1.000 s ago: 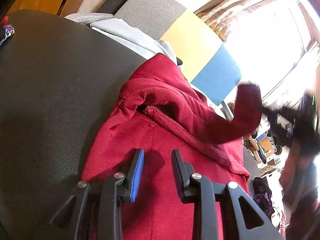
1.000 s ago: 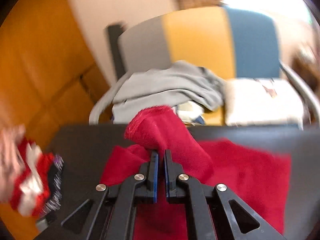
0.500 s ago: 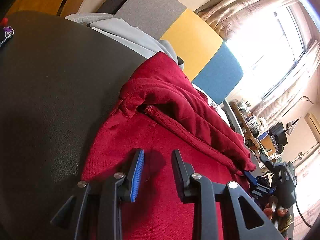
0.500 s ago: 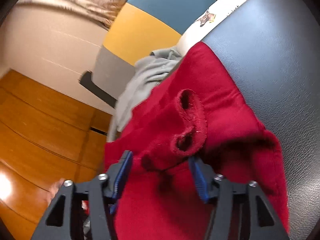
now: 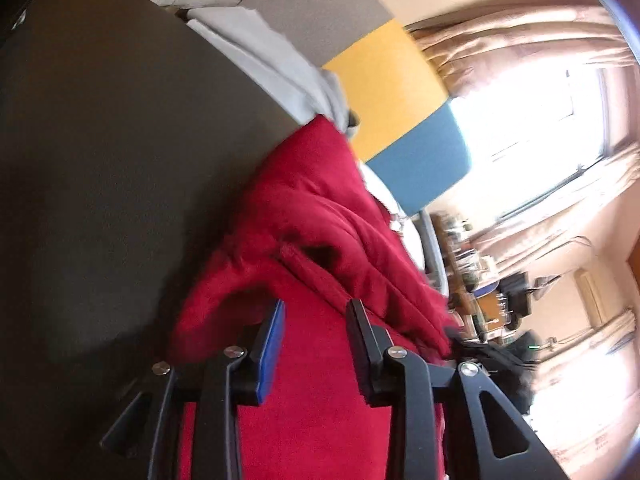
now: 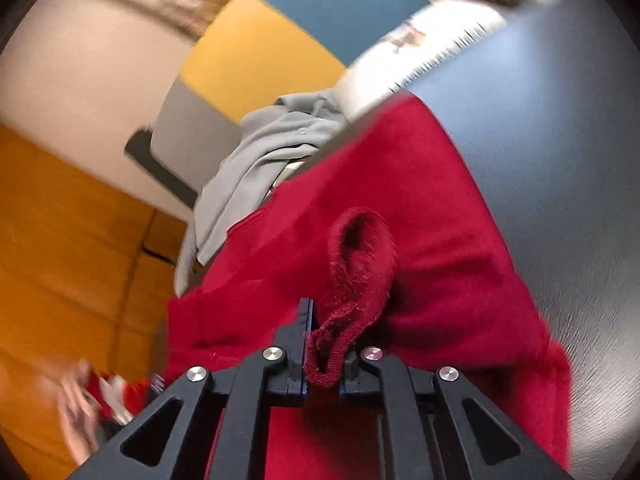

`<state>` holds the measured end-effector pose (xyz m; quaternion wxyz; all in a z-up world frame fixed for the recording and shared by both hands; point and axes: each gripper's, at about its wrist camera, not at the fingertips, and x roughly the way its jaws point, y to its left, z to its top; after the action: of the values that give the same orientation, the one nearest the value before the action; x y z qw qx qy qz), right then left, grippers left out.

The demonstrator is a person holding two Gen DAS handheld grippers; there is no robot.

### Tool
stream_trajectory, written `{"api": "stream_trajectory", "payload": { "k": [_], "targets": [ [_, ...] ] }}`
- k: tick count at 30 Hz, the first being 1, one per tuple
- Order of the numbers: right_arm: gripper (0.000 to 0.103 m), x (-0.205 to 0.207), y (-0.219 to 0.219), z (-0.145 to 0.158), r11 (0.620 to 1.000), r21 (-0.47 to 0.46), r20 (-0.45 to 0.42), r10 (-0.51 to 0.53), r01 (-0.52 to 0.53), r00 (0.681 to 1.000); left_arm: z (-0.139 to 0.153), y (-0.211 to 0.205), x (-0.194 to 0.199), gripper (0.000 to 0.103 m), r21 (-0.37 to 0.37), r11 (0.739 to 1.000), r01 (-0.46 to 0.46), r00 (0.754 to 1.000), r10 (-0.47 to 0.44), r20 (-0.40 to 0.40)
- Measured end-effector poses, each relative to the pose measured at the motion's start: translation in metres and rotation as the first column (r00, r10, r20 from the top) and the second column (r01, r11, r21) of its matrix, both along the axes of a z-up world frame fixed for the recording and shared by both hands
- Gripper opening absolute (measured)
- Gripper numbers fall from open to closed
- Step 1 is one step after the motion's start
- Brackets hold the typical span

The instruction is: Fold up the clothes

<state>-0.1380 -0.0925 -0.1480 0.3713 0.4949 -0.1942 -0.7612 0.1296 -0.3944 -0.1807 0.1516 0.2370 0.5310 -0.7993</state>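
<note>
Right wrist view: my right gripper (image 6: 322,354) pinches the red garment's cuff (image 6: 362,264) between its fingers — sleeve only part folded. My left gripper (image 5: 316,344) hovers wide over red cloth; most folding remains, I judge.

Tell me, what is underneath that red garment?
The red garment lies on a dark table, its far edge reaching the gray clothes on the chair. Whatever else sits beneath the cloth is covered.
</note>
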Motion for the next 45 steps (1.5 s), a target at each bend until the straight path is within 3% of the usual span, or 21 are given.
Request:
{"api": "stream_trajectory", "payload": {
  "k": [4,6,9,10,12,13,15,18,20,21,23,25,28,31,34,38,40,43,45],
  "targets": [
    [0.01,-0.001,-0.016,0.044,0.994,0.046,-0.128,0.102,-0.096,0.987,-0.004,-0.021,-0.005,0.037,0.125,0.992,-0.007,0.999,0.011,-0.037],
    [0.01,0.001,-0.025,0.063,0.988,0.066,-0.193,0.147,-0.136,0.97,-0.005,-0.032,-0.008,0.053,0.188,0.982,-0.008,0.998,0.019,-0.054],
    [0.01,0.004,-0.038,0.093,0.976,0.1,-0.286,0.214,-0.193,0.934,-0.008,-0.048,-0.012,0.053,0.279,0.96,-0.008,0.996,0.032,-0.08],
    [0.01,0.005,-0.042,0.102,0.971,0.112,-0.315,0.235,-0.21,0.92,-0.009,-0.053,-0.013,0.051,0.309,0.951,-0.007,0.995,0.037,-0.088],
    [0.01,0.012,-0.04,0.103,0.968,0.123,-0.342,0.25,-0.22,0.906,-0.01,-0.06,-0.01,0.031,0.341,0.94,-0.016,0.996,0.046,-0.08],
    [0.01,0.012,-0.039,0.095,0.966,0.139,-0.327,0.252,-0.218,0.911,-0.011,-0.061,-0.006,0.026,0.341,0.94,-0.026,0.997,0.05,-0.062],
    [0.01,0.011,-0.037,0.079,0.962,0.171,-0.297,0.256,-0.212,0.92,-0.008,-0.064,0.001,0.01,0.317,0.948,-0.033,0.998,0.048,-0.038],
    [0.01,-0.01,-0.033,0.049,0.964,0.186,-0.19,0.224,-0.189,0.956,0.004,-0.066,0.005,0.008,0.268,0.963,-0.009,0.999,0.019,-0.034],
    [0.01,-0.019,-0.027,0.06,0.976,0.116,-0.201,0.203,-0.182,0.958,0.015,-0.067,0.009,0.008,0.213,0.977,0.001,0.999,0.01,-0.05],
    [0.01,-0.023,-0.024,0.067,0.981,0.078,-0.21,0.193,-0.18,0.958,0.02,-0.063,0.007,0.008,0.171,0.985,0.015,0.998,-0.005,-0.062],
    [0.01,-0.011,-0.015,0.099,0.978,-0.035,-0.323,0.186,-0.208,0.928,0.032,-0.056,0.002,0.008,0.085,0.995,0.044,0.996,-0.037,-0.085],
    [0.01,-0.001,-0.008,0.11,0.976,-0.052,-0.396,0.175,-0.212,0.901,0.027,-0.048,-0.001,0.008,0.042,0.995,0.09,0.996,-0.089,-0.024],
    [0.01,-0.009,-0.003,0.062,0.984,0.07,-0.287,0.176,-0.163,0.942,0.012,-0.039,-0.002,0.008,0.035,0.99,0.138,0.989,-0.14,0.043],
    [0.01,-0.017,0.01,0.004,0.987,0.112,-0.142,0.131,-0.115,0.981,0.0,-0.032,-0.002,0.008,0.04,0.986,0.164,0.982,-0.168,0.093],
    [0.011,-0.018,0.022,-0.02,0.996,0.047,-0.078,0.083,-0.079,0.994,0.004,-0.025,0.006,0.009,0.027,0.979,0.2,0.973,-0.202,0.115],
    [0.024,-0.017,0.036,-0.009,1.0,0.014,-0.092,0.022,-0.021,0.996,0.036,-0.021,0.004,0.014,-0.026,0.967,0.252,0.953,-0.244,0.178],
    [0.045,-0.012,0.046,0.009,0.998,0.05,-0.163,-0.035,0.043,0.986,0.052,-0.018,0.005,0.016,-0.069,0.959,0.274,0.944,-0.255,0.208],
    [0.048,0.002,0.049,0.039,0.998,0.053,-0.27,-0.022,0.038,0.963,0.078,-0.014,0.009,0.02,-0.19,0.936,0.296,0.942,-0.252,0.223],
    [0.048,0.012,0.03,0.047,0.996,0.077,-0.299,0.071,-0.05,0.952,0.096,-0.01,-0.012,0.021,-0.27,0.905,0.329,0.935,-0.272,0.227]
  ]
}}
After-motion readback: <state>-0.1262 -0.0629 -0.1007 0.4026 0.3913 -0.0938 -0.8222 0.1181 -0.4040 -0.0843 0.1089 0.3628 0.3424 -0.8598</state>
